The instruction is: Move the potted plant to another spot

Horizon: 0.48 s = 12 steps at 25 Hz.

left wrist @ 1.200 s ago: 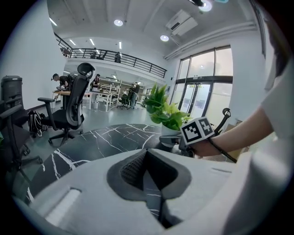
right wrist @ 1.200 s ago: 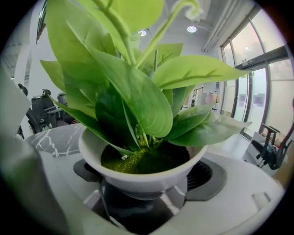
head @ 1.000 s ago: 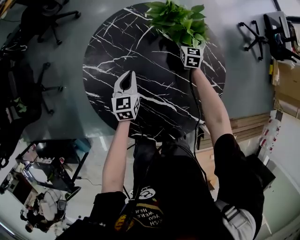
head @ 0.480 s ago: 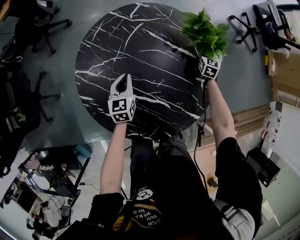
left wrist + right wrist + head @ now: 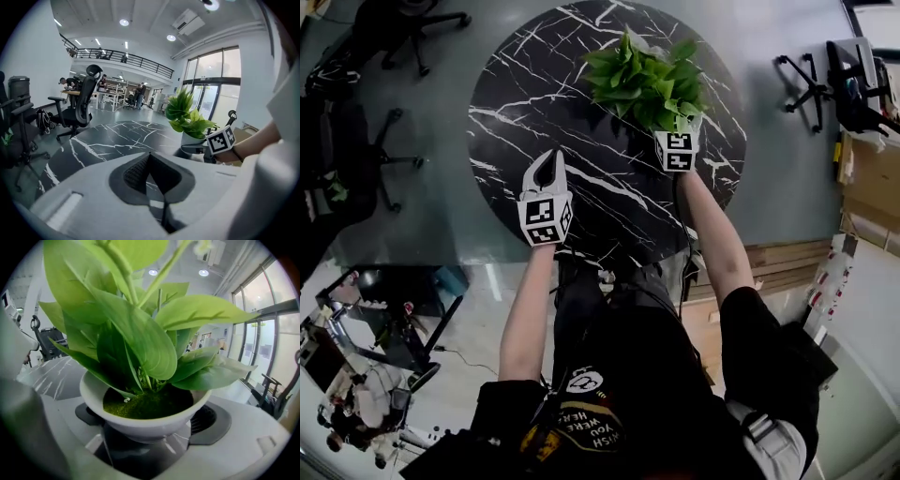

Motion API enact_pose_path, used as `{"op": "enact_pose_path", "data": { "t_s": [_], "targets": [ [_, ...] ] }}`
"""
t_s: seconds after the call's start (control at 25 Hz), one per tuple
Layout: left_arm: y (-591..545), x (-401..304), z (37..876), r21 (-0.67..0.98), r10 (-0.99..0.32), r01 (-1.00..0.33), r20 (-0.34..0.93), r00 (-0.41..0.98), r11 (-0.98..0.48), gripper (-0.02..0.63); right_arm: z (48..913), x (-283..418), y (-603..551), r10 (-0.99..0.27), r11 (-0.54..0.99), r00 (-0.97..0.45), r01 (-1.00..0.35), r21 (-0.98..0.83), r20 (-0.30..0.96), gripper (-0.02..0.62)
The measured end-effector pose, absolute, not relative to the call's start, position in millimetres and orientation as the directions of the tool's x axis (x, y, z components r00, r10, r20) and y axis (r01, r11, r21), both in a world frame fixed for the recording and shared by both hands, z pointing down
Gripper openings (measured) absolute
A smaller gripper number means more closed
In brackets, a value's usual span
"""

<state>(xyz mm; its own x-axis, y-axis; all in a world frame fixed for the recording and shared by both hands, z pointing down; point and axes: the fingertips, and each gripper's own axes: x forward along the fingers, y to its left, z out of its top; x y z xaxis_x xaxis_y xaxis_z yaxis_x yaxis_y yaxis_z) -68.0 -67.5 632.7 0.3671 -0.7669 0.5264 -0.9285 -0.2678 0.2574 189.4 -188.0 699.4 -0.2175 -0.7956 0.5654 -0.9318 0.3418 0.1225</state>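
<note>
Transit step, I'd judge: right hand-held gripper (image 5: 676,142) clamps the white-potted leafy green plant (image 5: 647,80) over the round black marble table (image 5: 534,84), left hand-held gripper (image 5: 550,161) closed on nothing; next, a level set-down.

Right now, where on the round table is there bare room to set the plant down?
The left half of the table is bare, from the left gripper out to the far rim. The near strip between the two grippers is also free. The right side is crowded: the right gripper holds the potted plant there.
</note>
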Motion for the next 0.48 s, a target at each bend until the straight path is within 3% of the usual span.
{"op": "enact_pose_path", "data": {
  "t_s": [0.48],
  "targets": [
    [-15,-187,626,0.238,-0.844,-0.971,0.524,0.115,0.015,0.005,698,-103,-157,-0.64,0.682,-0.541,-0.727,0.078,0.546,0.517]
  ]
}}
